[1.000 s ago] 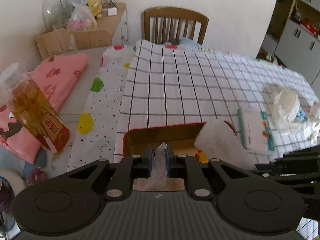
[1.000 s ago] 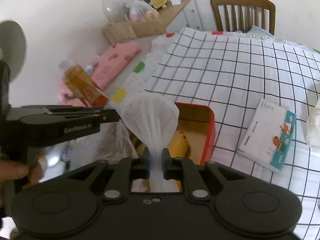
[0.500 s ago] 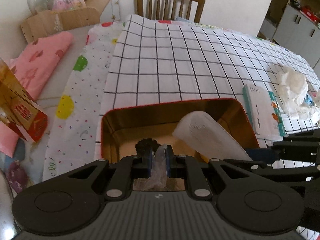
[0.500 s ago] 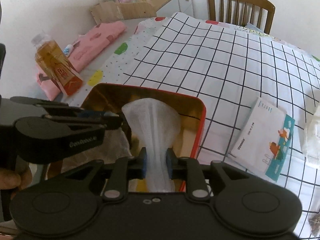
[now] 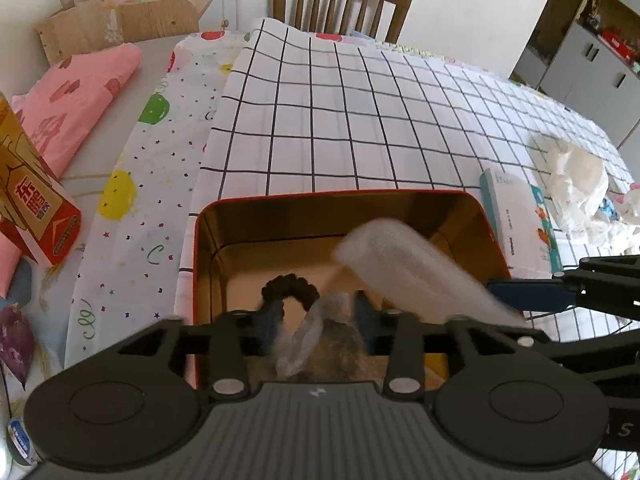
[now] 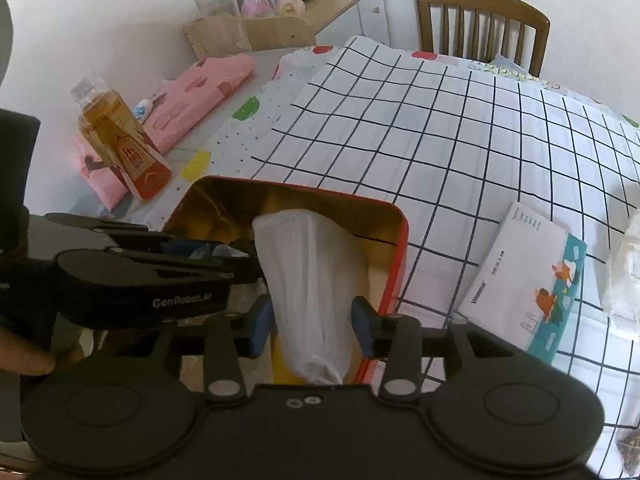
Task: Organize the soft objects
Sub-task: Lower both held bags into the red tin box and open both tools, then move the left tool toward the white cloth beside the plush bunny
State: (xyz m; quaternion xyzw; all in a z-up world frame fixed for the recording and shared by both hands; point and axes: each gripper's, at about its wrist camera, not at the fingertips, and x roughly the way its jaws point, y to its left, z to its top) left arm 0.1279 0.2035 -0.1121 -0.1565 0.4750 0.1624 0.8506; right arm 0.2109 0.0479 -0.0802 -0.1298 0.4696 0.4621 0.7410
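While both claws open over the red tin (image 5: 208, 248), we let the white pouch (image 6: 316, 292) and clear bag (image 5: 304, 336) drop inside, pads clear.

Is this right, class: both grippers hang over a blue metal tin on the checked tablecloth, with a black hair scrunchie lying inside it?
Not quite. The metal tin is red outside and gold inside, not blue; the left wrist view shows its red rim. The rest holds: it sits on the checked tablecloth, and the black hair scrunchie lies inside it.
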